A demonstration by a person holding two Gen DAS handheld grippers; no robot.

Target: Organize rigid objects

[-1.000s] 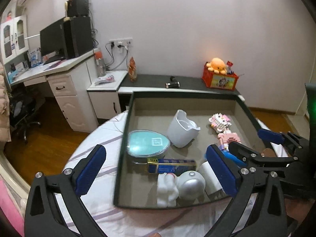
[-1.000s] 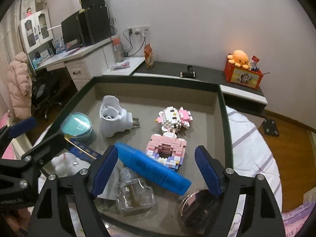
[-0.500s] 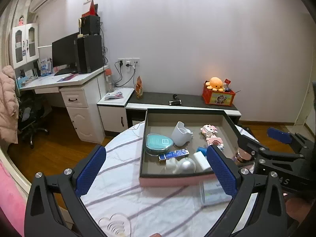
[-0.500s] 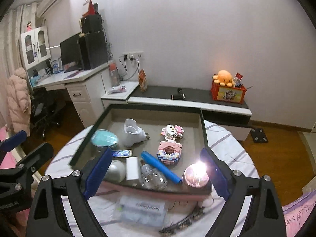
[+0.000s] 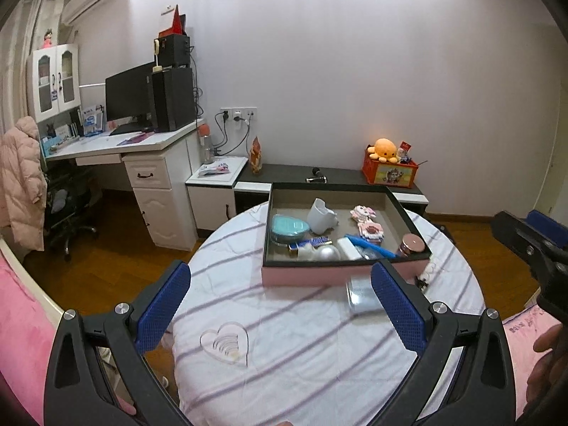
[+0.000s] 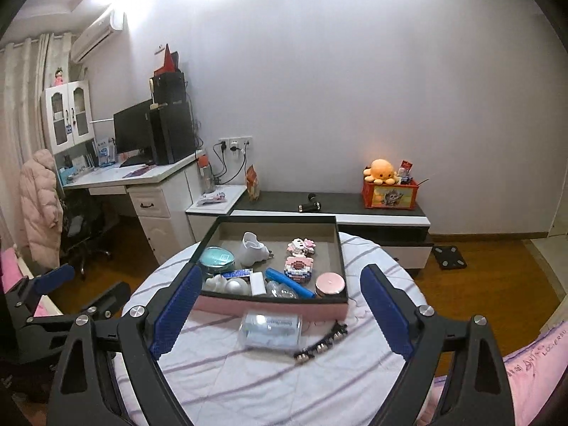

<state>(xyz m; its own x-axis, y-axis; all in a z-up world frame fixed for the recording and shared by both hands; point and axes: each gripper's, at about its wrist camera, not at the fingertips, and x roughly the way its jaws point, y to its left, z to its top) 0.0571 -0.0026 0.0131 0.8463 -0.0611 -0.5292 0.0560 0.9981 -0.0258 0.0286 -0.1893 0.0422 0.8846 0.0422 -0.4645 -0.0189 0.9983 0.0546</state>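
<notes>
A pink box (image 5: 340, 274) (image 6: 273, 308) with a dark rim stands on the round striped table (image 5: 301, 355) (image 6: 248, 383). Inside lie a teal round tin (image 6: 217, 258), a white jug (image 6: 252, 245), two pixel-brick figures (image 6: 299, 266), a blue stick (image 6: 288, 281), a pink-lidded jar (image 6: 330, 283) and white items. A clear plastic case (image 6: 270, 330) and a dark hair clip (image 6: 321, 343) lie in front of the box. A clear heart dish (image 5: 224, 341) sits on the near left. My left gripper (image 5: 280, 305) and right gripper (image 6: 280, 312) both hang open and empty, well back from the box.
Behind the table stand a white desk (image 5: 142, 149) with a monitor, a low dark cabinet (image 6: 330, 206) with a red box and an orange plush, and a pink coat (image 5: 21, 177) over a chair. Wooden floor surrounds the table. A pink bed edge (image 5: 21, 337) lies at left.
Both grippers have drawn back and up from over the box; a second ago they hung just above its contents, now the whole table shows. Both stayed open.
</notes>
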